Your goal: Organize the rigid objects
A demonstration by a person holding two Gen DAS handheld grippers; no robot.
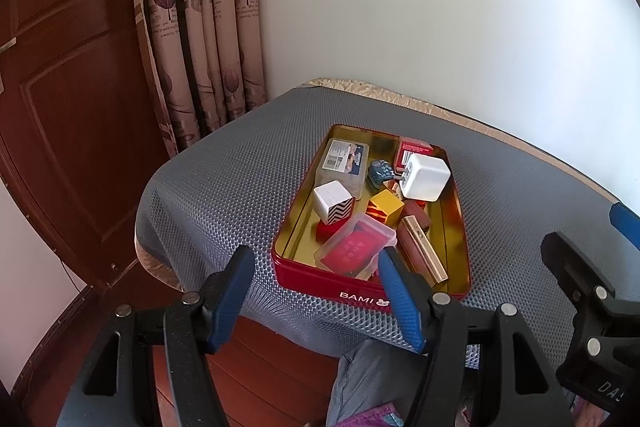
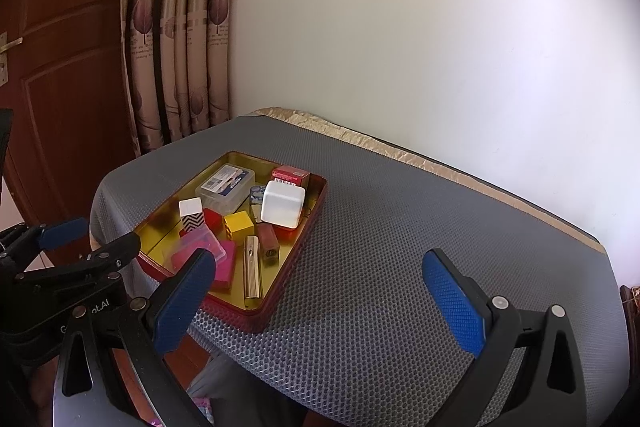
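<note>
Grey-matted table (image 2: 380, 267) with charger (image 1: 425, 177), boxes inside red tin (image 1: 360, 291); both tools wide, empty.

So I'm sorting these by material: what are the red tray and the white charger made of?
Tray: likely painted tin; its gold inside mirrors the contents.
Charger: apparently matte white plastic, with metal prongs.

Near corner of the red tin (image 1: 304, 277) hidden behind a blue fingertip (image 1: 394, 283), small red block (image 1: 324, 229) mostly covered by the chevron cube (image 1: 334, 203), labels on the clear box (image 1: 345, 159) too small to read, right gripper (image 1: 596, 291) cut off by the frame's edge
</note>
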